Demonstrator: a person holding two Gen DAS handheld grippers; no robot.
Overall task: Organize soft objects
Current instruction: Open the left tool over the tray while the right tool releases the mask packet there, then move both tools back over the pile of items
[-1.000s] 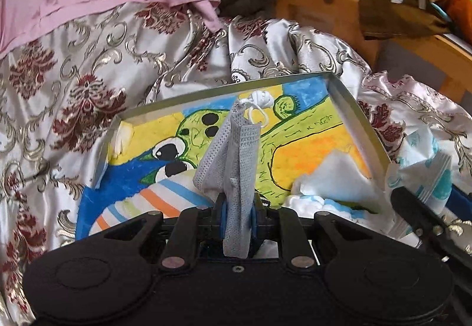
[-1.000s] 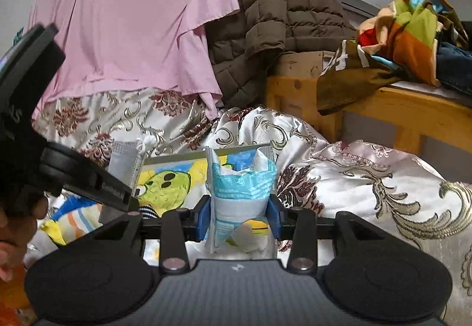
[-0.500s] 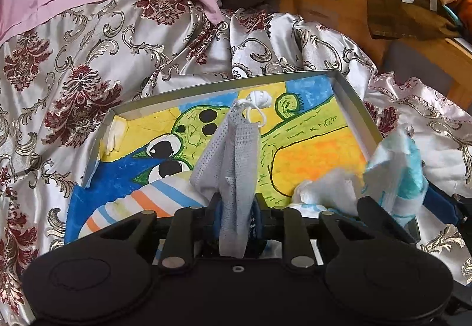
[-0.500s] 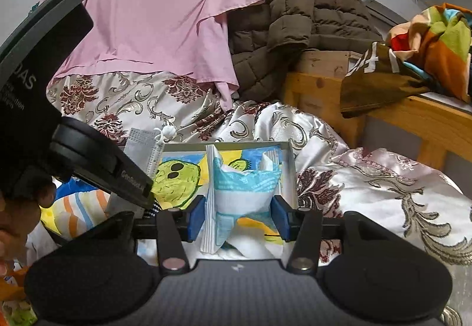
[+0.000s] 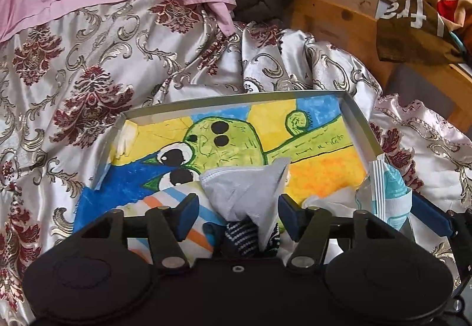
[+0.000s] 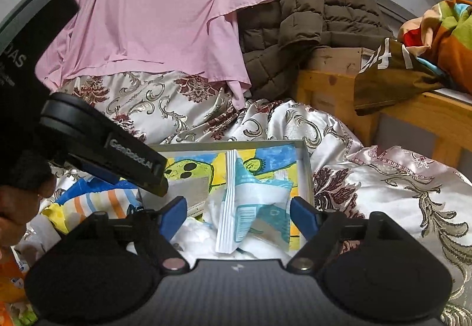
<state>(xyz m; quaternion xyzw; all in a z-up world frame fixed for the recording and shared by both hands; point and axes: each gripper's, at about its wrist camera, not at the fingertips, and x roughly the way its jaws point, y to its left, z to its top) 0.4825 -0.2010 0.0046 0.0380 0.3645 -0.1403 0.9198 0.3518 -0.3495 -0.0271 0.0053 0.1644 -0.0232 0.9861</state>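
Both tongs, left (image 5: 234, 215) and right (image 6: 239, 215), gape over the tray (image 5: 358, 122), where mask (image 5: 247, 190), packet (image 6: 250, 202) and sock (image 5: 165, 208) lie; sorting seems nearly finished.

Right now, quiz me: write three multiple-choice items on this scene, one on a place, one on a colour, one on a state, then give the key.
1. Where does the grey face mask lie?
A. At the near edge of the tray, between the left claw's fingers
B. On the wooden frame
C. On the pink sheet

2. What colour are the pads on the left claw's fingers?
A. Red
B. Blue
C. White

3. How does the right claw stand around the blue and white packet?
A. Shut tight on it
B. Open, fingers apart on either side
C. Out of view

Key: 1 A, the mask rests over the tray's near edge by the striped cloth. 2 B, both pads show blue. 3 B, gaps show between the packet and each finger.
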